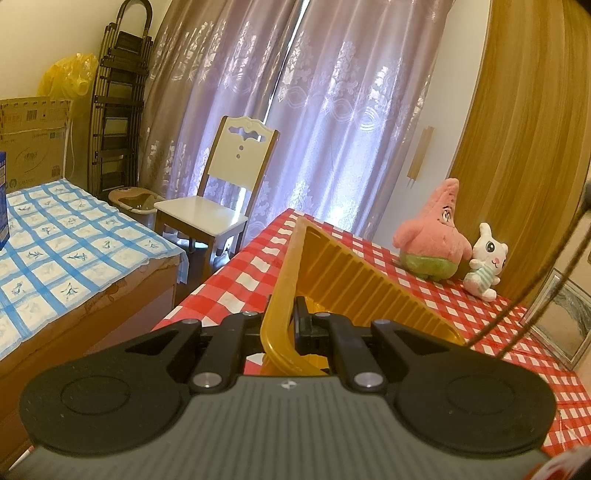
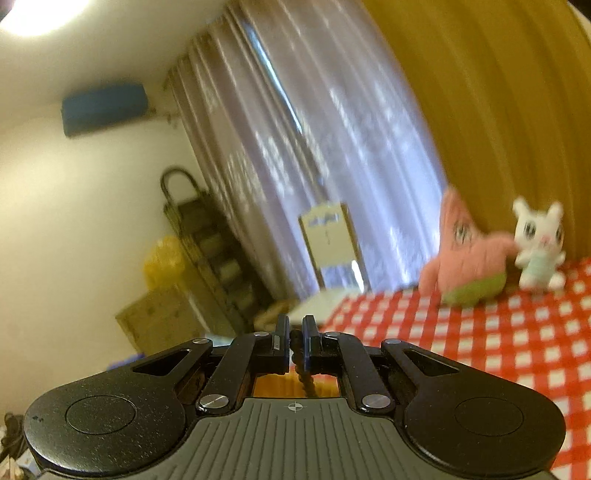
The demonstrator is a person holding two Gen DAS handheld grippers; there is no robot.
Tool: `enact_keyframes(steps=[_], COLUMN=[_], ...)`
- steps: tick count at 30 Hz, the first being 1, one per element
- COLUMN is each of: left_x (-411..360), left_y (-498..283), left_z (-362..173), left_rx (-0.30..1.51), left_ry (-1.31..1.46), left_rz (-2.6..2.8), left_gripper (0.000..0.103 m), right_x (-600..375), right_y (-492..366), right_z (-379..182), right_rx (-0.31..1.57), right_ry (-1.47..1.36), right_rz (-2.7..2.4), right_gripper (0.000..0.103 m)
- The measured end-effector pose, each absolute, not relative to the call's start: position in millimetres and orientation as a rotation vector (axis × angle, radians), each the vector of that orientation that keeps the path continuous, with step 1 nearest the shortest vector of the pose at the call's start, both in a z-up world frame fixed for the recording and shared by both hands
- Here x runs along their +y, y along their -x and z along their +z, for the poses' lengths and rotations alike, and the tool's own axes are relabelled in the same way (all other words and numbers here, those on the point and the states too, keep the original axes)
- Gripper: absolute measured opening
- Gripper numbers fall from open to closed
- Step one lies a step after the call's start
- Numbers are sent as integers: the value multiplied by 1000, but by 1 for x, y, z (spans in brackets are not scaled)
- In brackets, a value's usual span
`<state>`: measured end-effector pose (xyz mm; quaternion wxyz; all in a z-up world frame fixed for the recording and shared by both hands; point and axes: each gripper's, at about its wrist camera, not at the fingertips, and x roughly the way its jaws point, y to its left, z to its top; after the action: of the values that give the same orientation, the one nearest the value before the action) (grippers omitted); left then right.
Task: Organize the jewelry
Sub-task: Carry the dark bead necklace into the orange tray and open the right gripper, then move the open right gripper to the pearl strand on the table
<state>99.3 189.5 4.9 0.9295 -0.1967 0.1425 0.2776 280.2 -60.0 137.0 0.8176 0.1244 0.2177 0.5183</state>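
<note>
item: yellow ribbed plastic tray point(image 1: 343, 273), tilted up off the red-and-white checked tablecloth point(image 1: 236, 280), its near rim clamped in my left gripper point(image 1: 286, 325). item: dark beaded necklace point(image 2: 302, 369), pinched in my right gripper point(image 2: 295, 332), dangling. step: carrying. next: lower beads into tray, then release.

Daylight glows through the curtains point(image 1: 314, 122) at twelve o'clock, sharp and warm in the left wrist view. The right wrist view is motion-blurred, with a glaring ceiling lamp point(image 2: 40, 13) at eleven o'clock. Fisheye bending curves both edges.
</note>
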Motion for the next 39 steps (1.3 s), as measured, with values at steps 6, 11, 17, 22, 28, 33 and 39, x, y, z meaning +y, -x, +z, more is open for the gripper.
enact_keyframes(steps=[6, 11, 17, 22, 28, 33, 39], left_x=[190, 191, 193, 196, 195, 195, 196], left_y=[-95, -93, -92, -90, -90, -90, -89], left_z=[5, 4, 4, 4, 4, 4, 4], left_rx=[290, 290, 292, 290, 289, 289, 290], left_ry=[406, 409, 415, 415, 416, 416, 417], left_rz=[568, 566, 567, 566, 564, 565, 565], left_gripper=[6, 6, 6, 6, 6, 6, 6], right_x=[-26, -16, -29, -51, -107, -170, -242], right_y=[-286, -291, -288, -285, -278, -267, -252], right_z=[73, 32, 24, 35, 43, 41, 29], right_rx=[624, 723, 733, 684, 642, 592, 579], right_ry=[-199, -160, -143, -198, -329, -390, -394], right_rz=[1081, 1030, 999, 978, 903, 753, 544], right_gripper=[7, 7, 12, 46, 47, 48, 48])
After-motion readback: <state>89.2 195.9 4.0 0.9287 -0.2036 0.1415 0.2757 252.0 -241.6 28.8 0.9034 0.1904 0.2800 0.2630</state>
